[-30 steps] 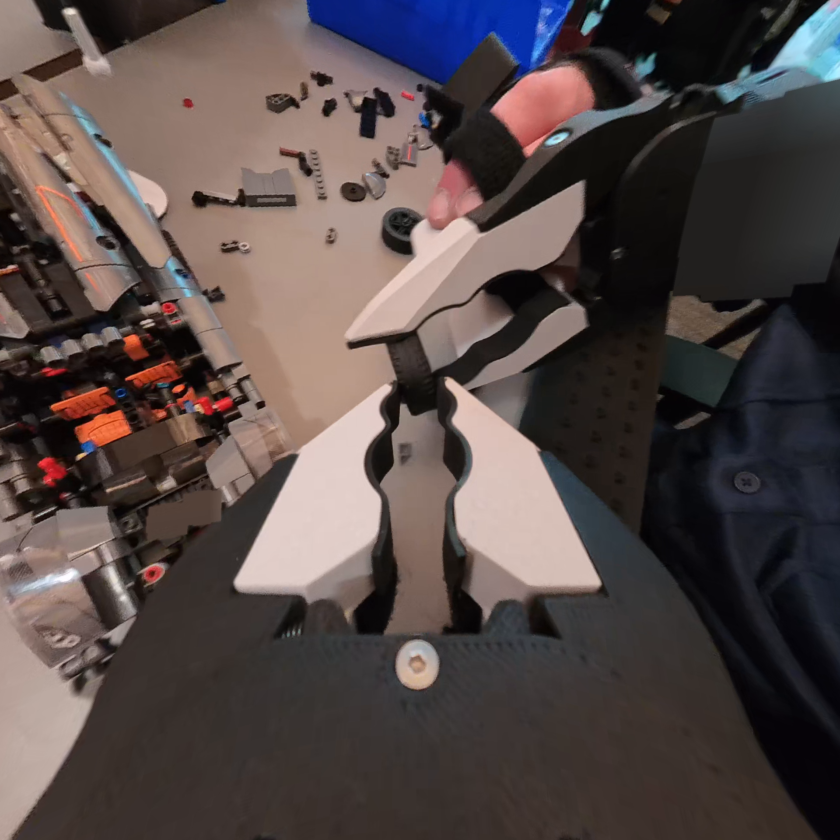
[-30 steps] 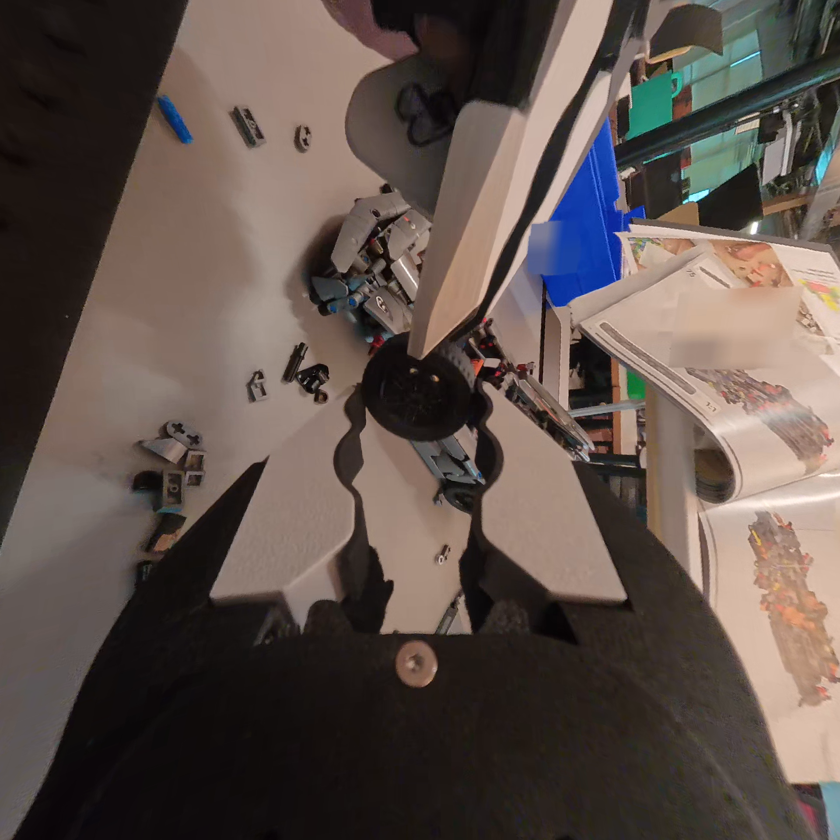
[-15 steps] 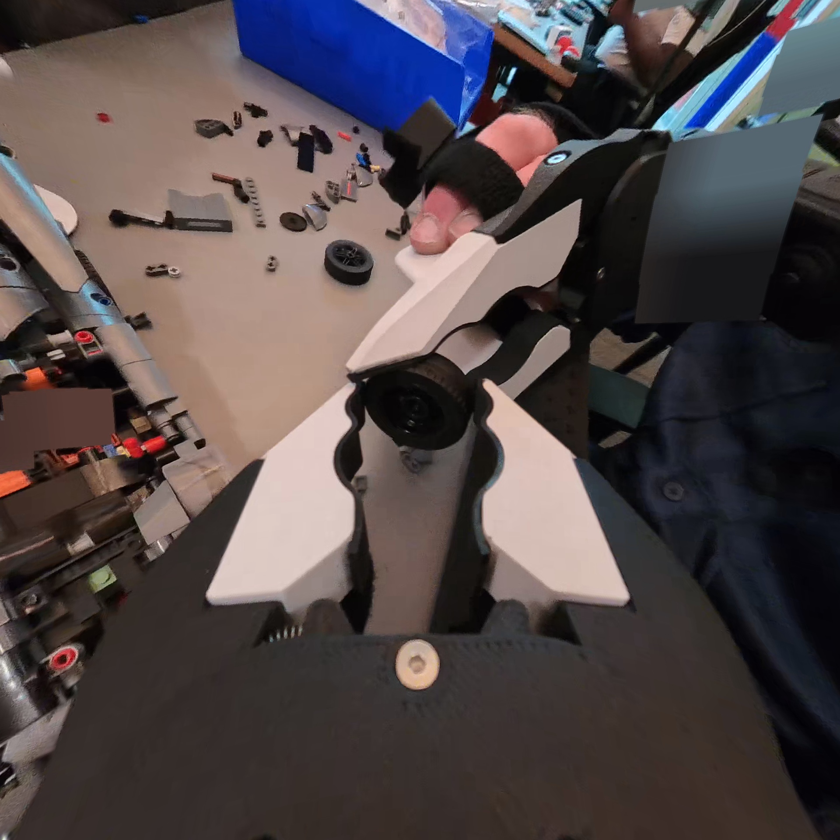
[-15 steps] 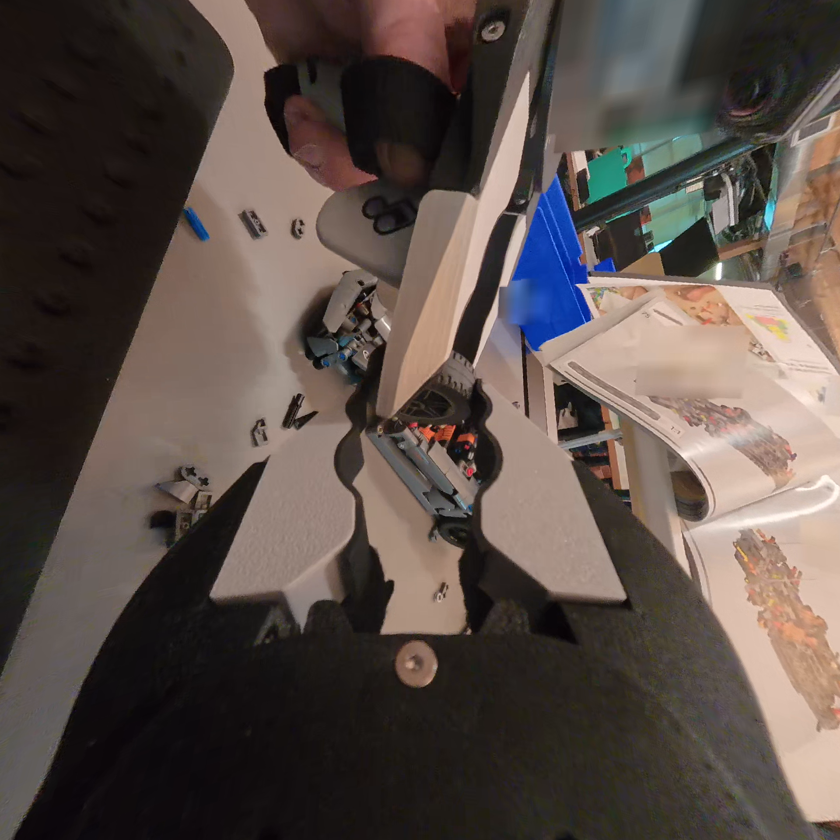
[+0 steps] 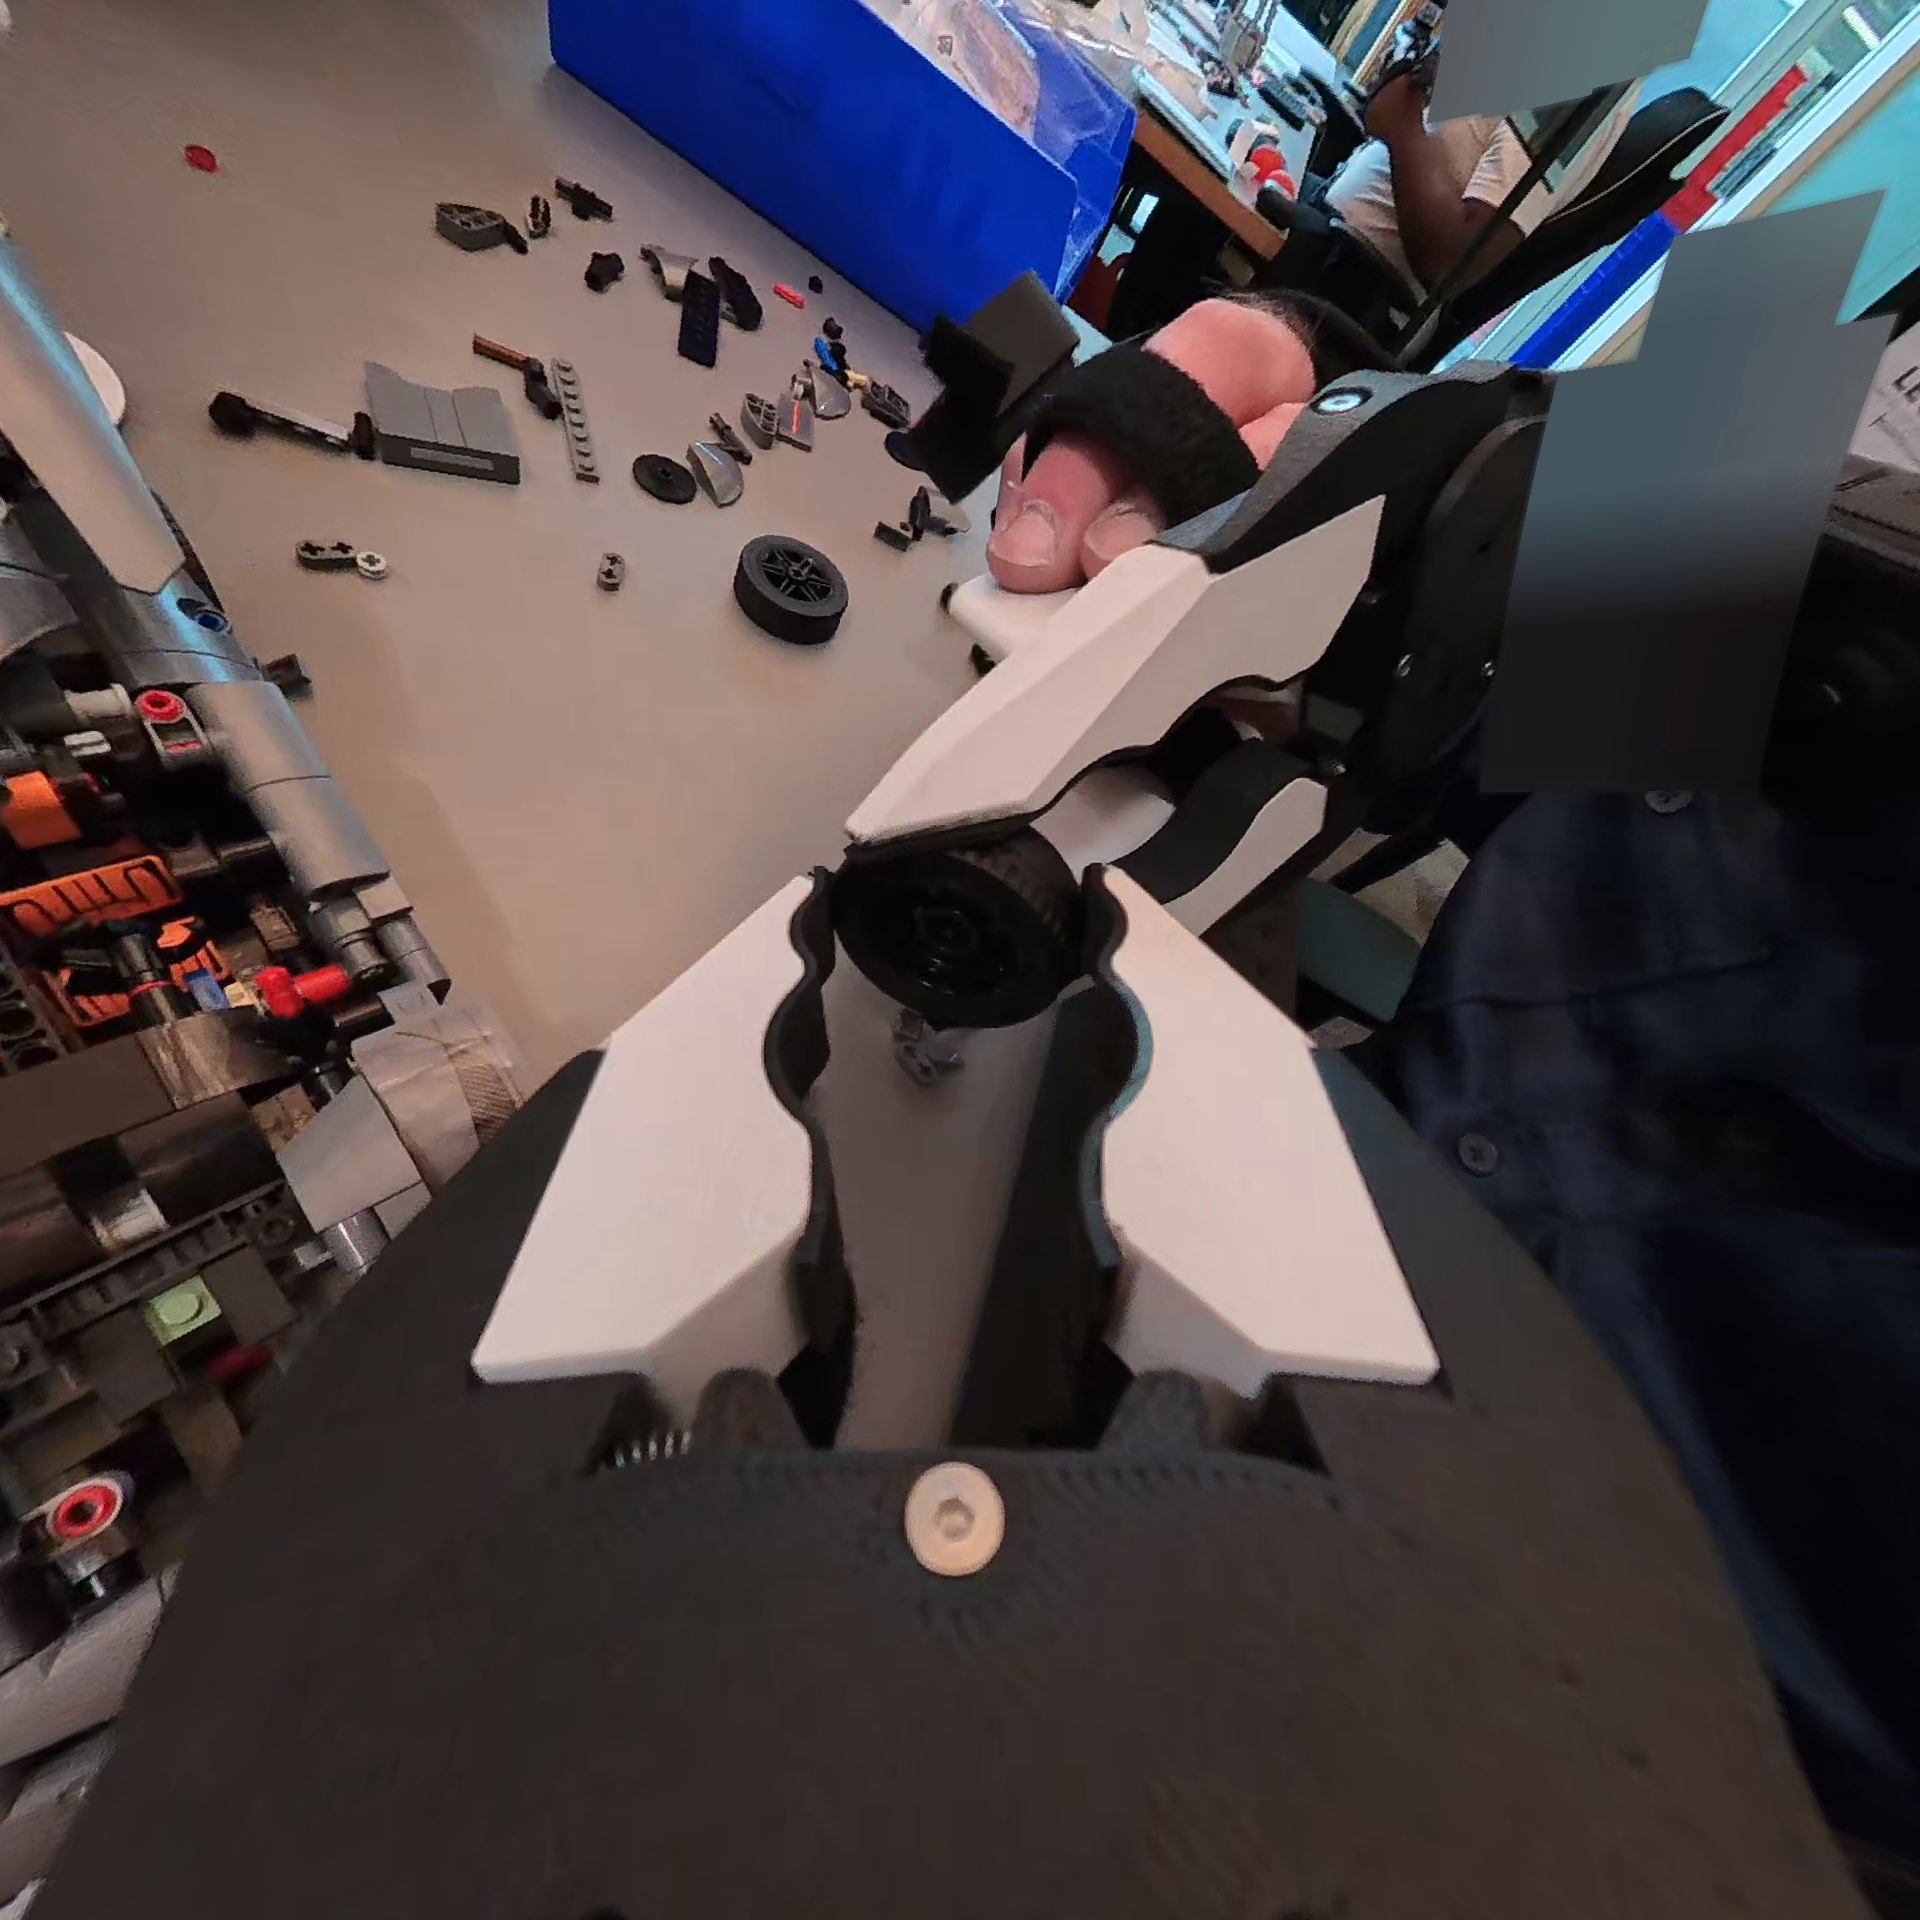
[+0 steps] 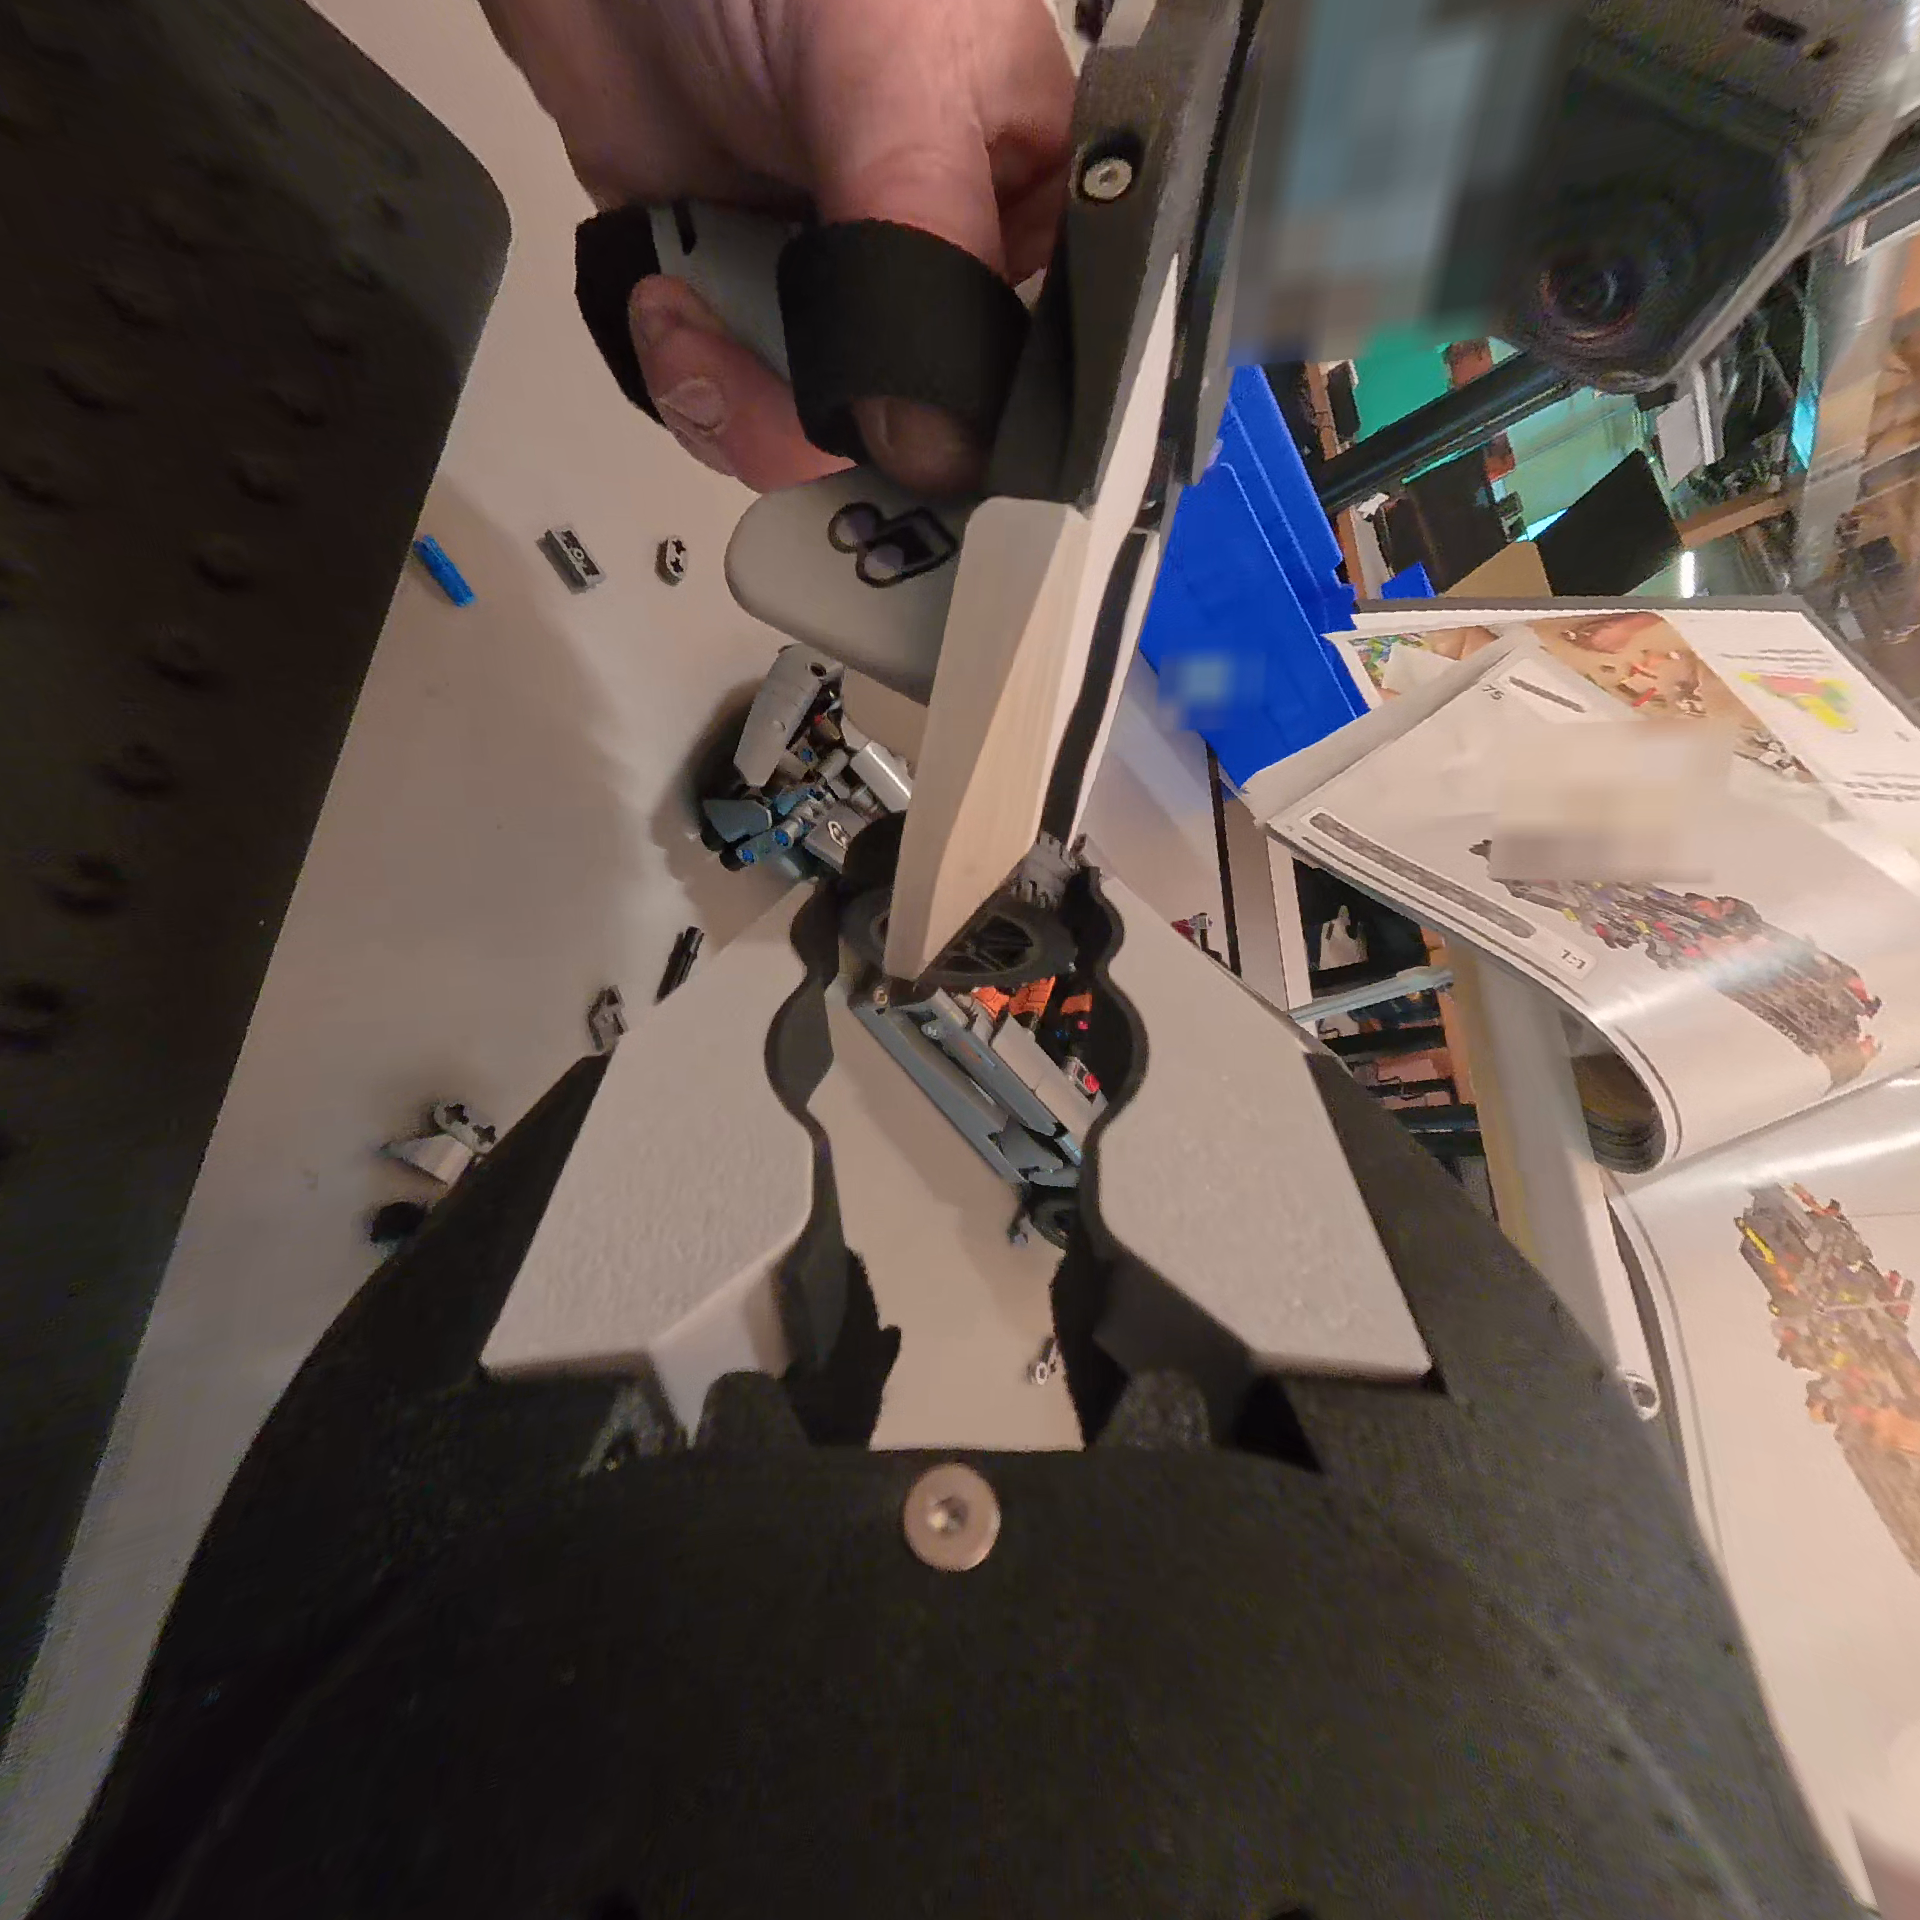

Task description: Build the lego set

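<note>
A black wheel [image 5: 945,956] is held in the air between both grippers. My left gripper [image 5: 956,914] is shut on it across its width, the wheel face toward the camera. My right gripper [image 5: 977,862] reaches in from the upper right, one finger above the wheel and one behind it. In the right wrist view the wheel [image 6: 1008,935] sits tilted between my right gripper's [image 6: 956,935] fingertips, which touch it on both sides. The left gripper's white finger [image 6: 997,727] crosses in front and hides part of the wheel. The large grey, black and orange lego model [image 5: 156,935] lies at the left.
A second black wheel [image 5: 790,603] and several loose parts [image 5: 447,426] lie on the grey table, with a blue bin [image 5: 831,135] behind. An open instruction booklet [image 6: 1610,831] is at the right. A person's dark blue shirt [image 5: 1662,1143] is close at the right. Left and right tips are no more than a few centimetres apart.
My left gripper's fingers have spread wider. The wheel has turned from edge-on to face-on in the left wrist view, and from face-on to tilted in the right wrist view.
</note>
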Demonstrator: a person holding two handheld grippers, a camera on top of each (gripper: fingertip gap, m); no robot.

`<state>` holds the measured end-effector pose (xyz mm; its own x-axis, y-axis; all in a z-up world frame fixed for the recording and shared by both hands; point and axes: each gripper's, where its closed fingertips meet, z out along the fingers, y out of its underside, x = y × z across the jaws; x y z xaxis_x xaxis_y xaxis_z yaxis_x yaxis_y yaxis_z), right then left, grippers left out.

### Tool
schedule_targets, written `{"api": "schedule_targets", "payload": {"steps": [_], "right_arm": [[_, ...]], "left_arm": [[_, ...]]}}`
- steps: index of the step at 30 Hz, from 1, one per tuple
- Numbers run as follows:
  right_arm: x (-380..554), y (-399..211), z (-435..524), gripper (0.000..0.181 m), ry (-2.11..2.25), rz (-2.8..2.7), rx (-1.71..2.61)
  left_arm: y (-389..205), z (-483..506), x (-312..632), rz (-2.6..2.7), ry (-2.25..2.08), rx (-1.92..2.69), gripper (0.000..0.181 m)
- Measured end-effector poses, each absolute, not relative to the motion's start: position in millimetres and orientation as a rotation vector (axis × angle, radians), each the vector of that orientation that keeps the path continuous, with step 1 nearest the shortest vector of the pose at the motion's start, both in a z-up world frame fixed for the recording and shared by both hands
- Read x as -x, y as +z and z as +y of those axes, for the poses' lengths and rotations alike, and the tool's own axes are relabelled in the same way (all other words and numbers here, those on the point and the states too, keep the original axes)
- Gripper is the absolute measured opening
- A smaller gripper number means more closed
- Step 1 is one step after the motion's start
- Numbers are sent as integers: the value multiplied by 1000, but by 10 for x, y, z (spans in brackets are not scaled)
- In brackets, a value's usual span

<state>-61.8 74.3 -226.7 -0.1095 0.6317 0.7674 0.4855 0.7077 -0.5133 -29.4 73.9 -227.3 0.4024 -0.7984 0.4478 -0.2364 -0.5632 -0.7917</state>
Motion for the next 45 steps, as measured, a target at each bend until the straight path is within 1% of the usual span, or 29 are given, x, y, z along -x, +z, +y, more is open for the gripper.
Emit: {"api": "schedule_targets", "payload": {"steps": [3,6,14,16,19,22,24,25,27,31,33,37,41,44,45], "right_arm": [[617,-2211,755,48,174,-1720,905],[610,-2202,752,43,171,-1722,899],[599,-2281,769,43,175,-1756,930],[567,-2306,819,43,213,-1759,981],[507,-2396,924,43,332,-1759,1120],[482,-2470,998,43,516,-1728,1281],[472,-2550,1035,43,575,-1729,1356],[478,-2599,1040,43,601,-1732,1390],[503,-2701,1023,43,647,-1746,1456],[566,-2853,996,43,720,-1750,1587],[599,-2921,1002,43,766,-1732,1675],[657,-3073,1044,43,772,-1719,1772],[718,-3120,1082,43,762,-1690,1822],[755,-3145,1106,43,758,-1679,1843],[765,-3158,1118,43,757,-1672,1854]], "left_arm": [[-2232,742,298,855,-1174,2007,45],[-2212,744,316,841,-1213,1994,45],[-2286,758,324,847,-1180,2018,45],[-2269,804,396,847,-1096,2019,45],[-2255,889,628,871,-869,2021,51],[-2376,1057,1077,859,-531,2069,56],[-2436,1143,1376,831,-388,2104,62],[-2434,1185,1499,804,-359,2105,61],[-2465,1246,1703,744,-368,2140,62],[-2725,1300,1953,676,-484,2276,69],[-2845,1301,1965,641,-614,2317,81],[-3044,1292,1967,588,-755,2388,89],[-3128,1245,1888,576,-936,2400,86],[-3111,1206,1798,574,-1094,2380,72],[-3098,1203,1778,563,-1139,2376,72]]}}
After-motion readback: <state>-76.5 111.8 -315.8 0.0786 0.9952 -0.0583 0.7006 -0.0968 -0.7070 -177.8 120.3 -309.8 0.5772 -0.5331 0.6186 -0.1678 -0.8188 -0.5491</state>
